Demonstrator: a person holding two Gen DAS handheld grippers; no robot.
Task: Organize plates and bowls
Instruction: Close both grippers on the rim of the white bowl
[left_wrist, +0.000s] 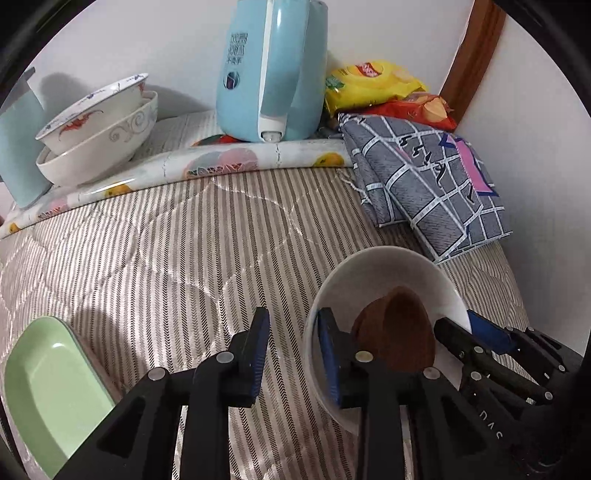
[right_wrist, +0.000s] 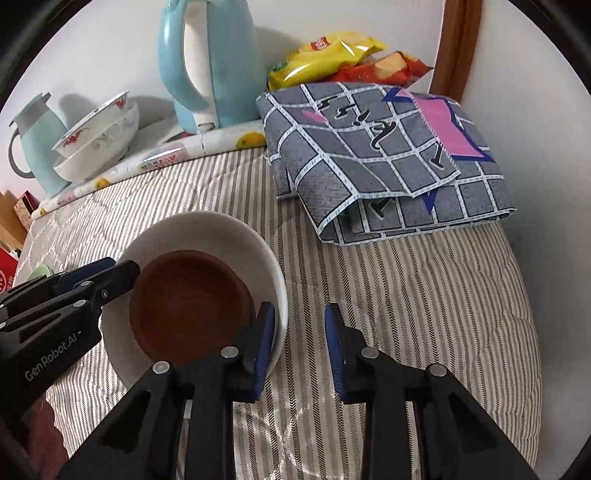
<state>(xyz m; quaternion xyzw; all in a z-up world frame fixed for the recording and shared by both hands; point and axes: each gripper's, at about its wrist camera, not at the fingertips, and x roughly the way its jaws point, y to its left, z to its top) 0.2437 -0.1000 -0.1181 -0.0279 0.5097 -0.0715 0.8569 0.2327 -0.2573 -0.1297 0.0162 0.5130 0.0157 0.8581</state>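
Where quilt lies striped, brown dish (right_wrist: 192, 306) inside white bowl (right_wrist: 266, 258)

A light-blue electric kettle (left_wrist: 269, 70) is standing by the wall on a fruit-print mat (left_wrist: 221, 166). Yellow and red snack bags (right_wrist: 332, 59) are lying beside it, behind a folded grey checked cloth (right_wrist: 388, 158) resting on the striped quilt (left_wrist: 166, 251). A pale-blue jug (right_wrist: 33, 144) is standing far left.

Your left tool (left_wrist: 291, 325) stands open at the white bowl's (left_wrist: 388, 266) rim; a brown dish (left_wrist: 395, 332) sits inside, lower right.
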